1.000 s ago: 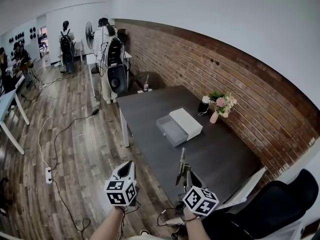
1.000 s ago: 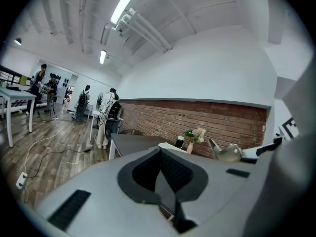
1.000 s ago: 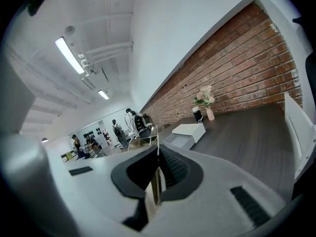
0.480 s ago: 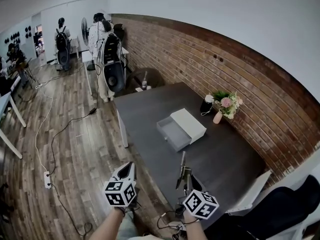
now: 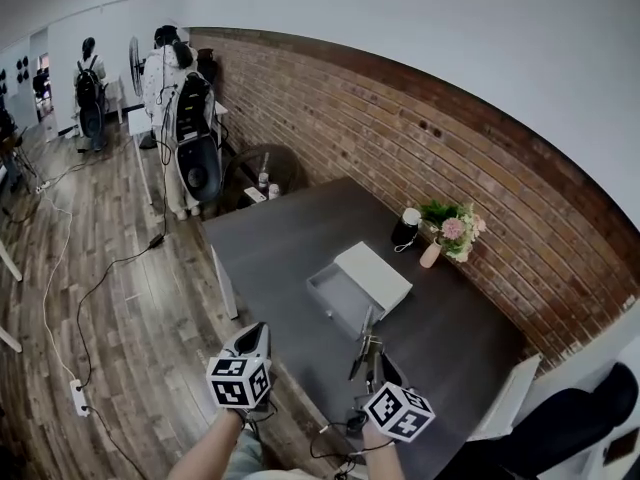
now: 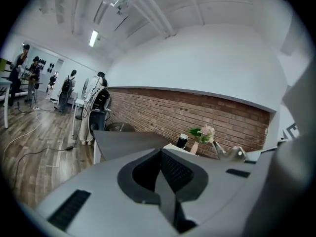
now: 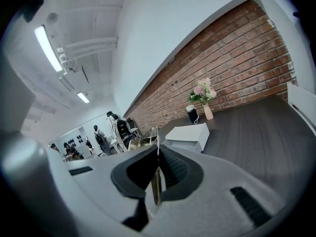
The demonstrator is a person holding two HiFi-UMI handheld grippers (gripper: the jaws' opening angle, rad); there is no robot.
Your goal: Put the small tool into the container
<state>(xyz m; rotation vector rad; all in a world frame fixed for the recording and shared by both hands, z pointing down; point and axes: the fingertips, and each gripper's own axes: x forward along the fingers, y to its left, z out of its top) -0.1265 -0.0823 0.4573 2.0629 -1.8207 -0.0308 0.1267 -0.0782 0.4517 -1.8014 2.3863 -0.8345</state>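
Tool (image 5: 364, 330) clamped upright in right gripper (image 5: 372, 354), above desk (image 5: 280, 243), near of container (image 5: 372, 274); left gripper (image 5: 256, 334) closed, empty.

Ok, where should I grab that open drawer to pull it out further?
Probably the drawer by its front wall, jaws coming down from above to straddle the rim: it stands pulled out of the white box, open on top, with that thin wall facing the table's near edge.

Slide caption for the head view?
Right gripper holds a slim tool near the open white drawer box on the dark table; left gripper shut, empty.
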